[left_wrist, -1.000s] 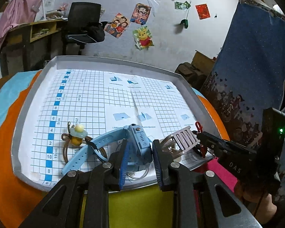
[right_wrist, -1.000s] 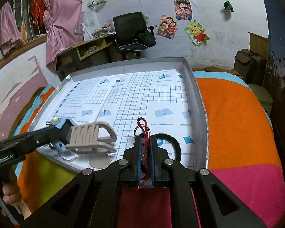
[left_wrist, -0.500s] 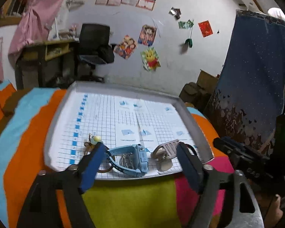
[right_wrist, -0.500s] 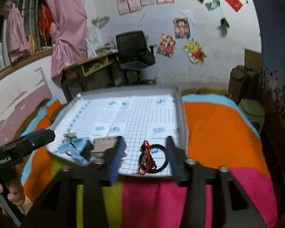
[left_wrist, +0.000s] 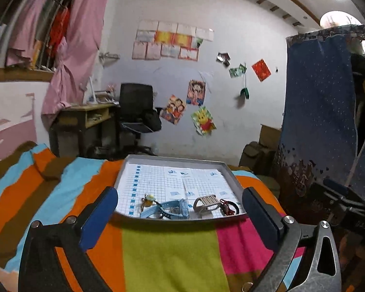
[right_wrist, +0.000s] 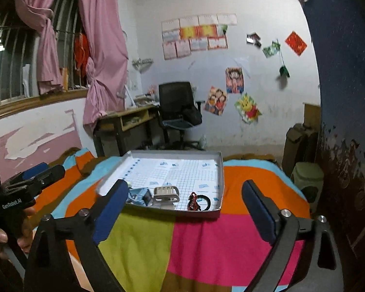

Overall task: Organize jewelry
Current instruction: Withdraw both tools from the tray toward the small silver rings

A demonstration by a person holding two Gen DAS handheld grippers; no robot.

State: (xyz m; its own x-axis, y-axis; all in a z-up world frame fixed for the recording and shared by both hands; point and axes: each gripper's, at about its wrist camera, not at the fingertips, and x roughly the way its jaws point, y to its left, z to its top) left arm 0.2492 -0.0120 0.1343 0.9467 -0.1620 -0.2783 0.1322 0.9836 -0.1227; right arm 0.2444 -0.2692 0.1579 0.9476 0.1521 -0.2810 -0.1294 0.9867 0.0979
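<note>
A shallow grey tray [left_wrist: 231, 173] [right_wrist: 221, 170] lined with grid paper lies on a striped blanket. Along its near edge lie a small yellow charm [left_wrist: 149, 200], a light blue watch [left_wrist: 172, 208] [right_wrist: 140, 196], a beige hair claw [left_wrist: 205, 202] [right_wrist: 166, 193], a red cord bracelet [left_wrist: 225, 208] [right_wrist: 193, 200] and a black ring [left_wrist: 234, 206] [right_wrist: 205, 201]. My left gripper [left_wrist: 180, 214] is open and empty, held back from the tray over the blanket. My right gripper [right_wrist: 183, 205] is open and empty too, well short of the tray.
The striped blanket [left_wrist: 168, 255] covers the surface in front of the tray. A hand holds the left gripper's body [right_wrist: 19, 194] at the left of the right wrist view. A desk [right_wrist: 131, 119] and black chair [right_wrist: 180, 107] stand by the far wall. A blue curtain [left_wrist: 323, 112] hangs on the right.
Both grippers let go, the left of the blue watch, the right of the red cord bracelet, opened wide and drew back and up from the tray. The items now lie in the tray.
</note>
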